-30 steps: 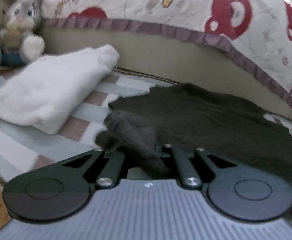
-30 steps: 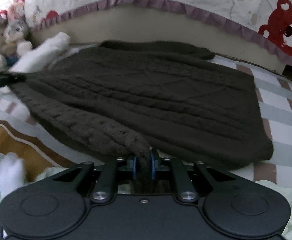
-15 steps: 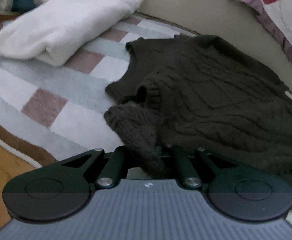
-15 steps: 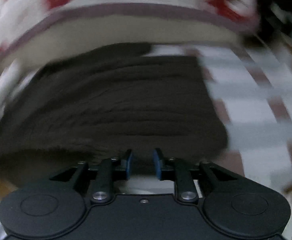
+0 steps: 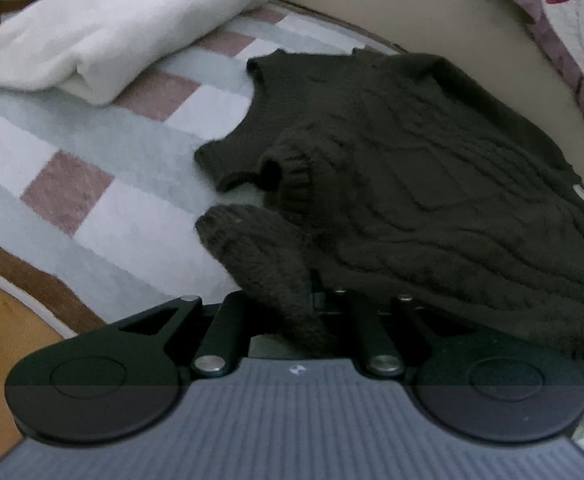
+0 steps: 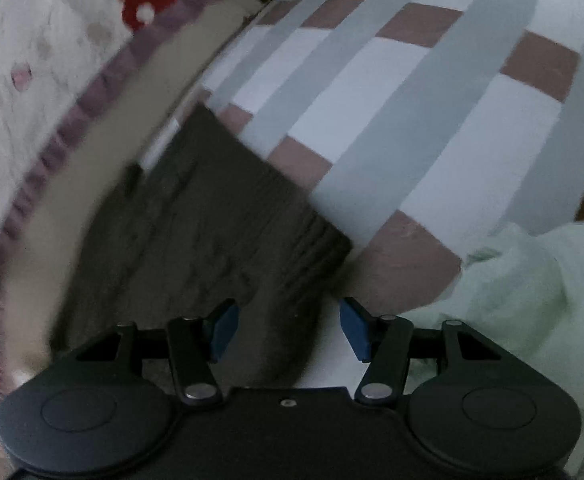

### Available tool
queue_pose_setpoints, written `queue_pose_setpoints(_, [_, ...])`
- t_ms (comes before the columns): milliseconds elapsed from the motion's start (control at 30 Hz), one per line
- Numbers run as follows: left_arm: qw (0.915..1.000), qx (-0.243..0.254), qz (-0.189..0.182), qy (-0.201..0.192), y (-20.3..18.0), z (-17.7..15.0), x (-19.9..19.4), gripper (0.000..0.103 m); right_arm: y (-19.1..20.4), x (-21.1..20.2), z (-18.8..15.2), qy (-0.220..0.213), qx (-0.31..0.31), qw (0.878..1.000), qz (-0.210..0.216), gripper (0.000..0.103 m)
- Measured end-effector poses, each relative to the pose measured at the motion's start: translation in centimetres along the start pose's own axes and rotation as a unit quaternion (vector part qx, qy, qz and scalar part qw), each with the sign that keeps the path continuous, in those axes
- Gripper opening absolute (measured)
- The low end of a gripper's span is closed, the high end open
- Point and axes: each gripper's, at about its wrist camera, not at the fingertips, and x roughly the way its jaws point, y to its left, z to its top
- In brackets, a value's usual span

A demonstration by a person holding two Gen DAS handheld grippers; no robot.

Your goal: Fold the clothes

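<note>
Checked rug by bed w/ bear quilt, L gripper clamping brown sweater, R gripper spread wide

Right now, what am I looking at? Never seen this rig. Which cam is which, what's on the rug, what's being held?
There is no robot arm here. A person holds a two-finger gripper in each hand, and each gripper carries a fisheye camera looking forward along its fingers, so the black hardware at the bottom of each picture is the gripper itself.

In the left wrist view, the left gripper is shut on a fold of the dark brown sweater, which lies on the checked rug. A folded white garment sits farther back.

In the right wrist view, which is motion-blurred, the right gripper is open with its blue-padded fingers spread above the sweater's edge, holding nothing. A pale green cloth lies to its right, and a bear-print quilt hangs at the left.
</note>
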Motion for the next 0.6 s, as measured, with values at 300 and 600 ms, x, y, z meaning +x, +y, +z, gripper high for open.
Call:
queue_pose_setpoints(300, [0.9945, -0.022, -0.096, 0.034, 0.0, 1.2, 1.1, 0.01, 5.9, -1.0, 0.3, -0.12, -0.201, 0.971, -0.049, 0.014])
queue_pose_setpoints(600, [0.9912, -0.016, -0.131, 0.016, 0.2, 2.7, -3.2, 0.006, 3.9, -5.0, -0.6, -0.124, -0.174, 0.969, -0.121, 0.013])
